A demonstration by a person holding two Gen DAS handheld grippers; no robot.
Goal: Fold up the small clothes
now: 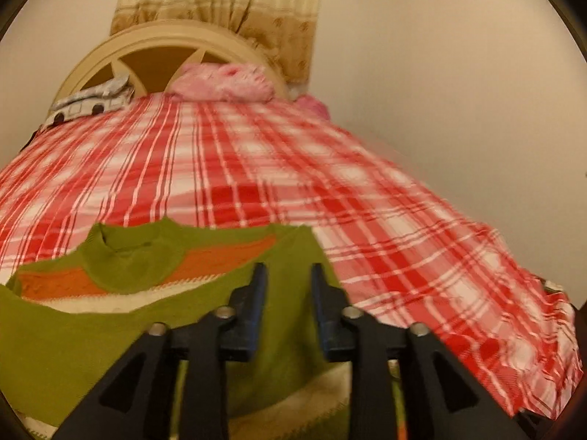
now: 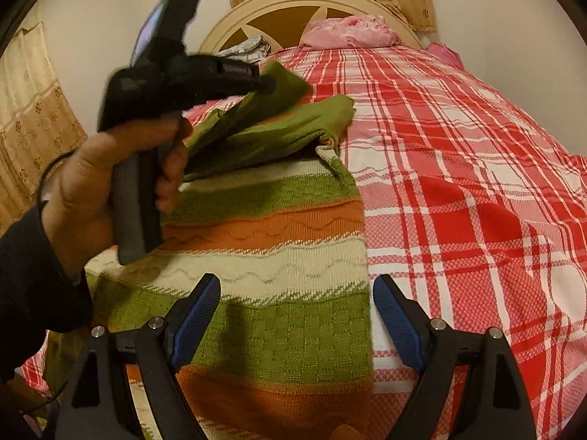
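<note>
In the left wrist view, the left tongs (image 1: pixel 288 275) sit at bottom centre, released, their blue pads parted with nothing pinched between them, over the green body of the striped sweater (image 1: pixel 121 315), which fills the lower left. Its collar and an orange band show towards the middle left, lying flat on the red plaid bedspread (image 1: pixel 330 168). A pink pillow (image 1: pixel 223 82) rests against the headboard (image 1: pixel 154 42) at the top. In the right wrist view, the right tongs (image 2: pixel 297 293) stand wide apart at the bottom, holding nothing, with the sweater's green, cream and orange lower bands (image 2: pixel 271 249) between and beyond them. This view adds what the other cannot: the person's hand (image 2: pixel 95 183) at centre left gripping the other tool's handle, and a green sleeve folded across the body (image 2: pixel 279 124) in the upper middle, bunched and lifted rather than flat. That loose sleeve could slide back or wrinkle if the next fold is pulled unevenly. The sweater's right edge lies along the right pad, so a careless pinch could catch the bedspread too.
</note>
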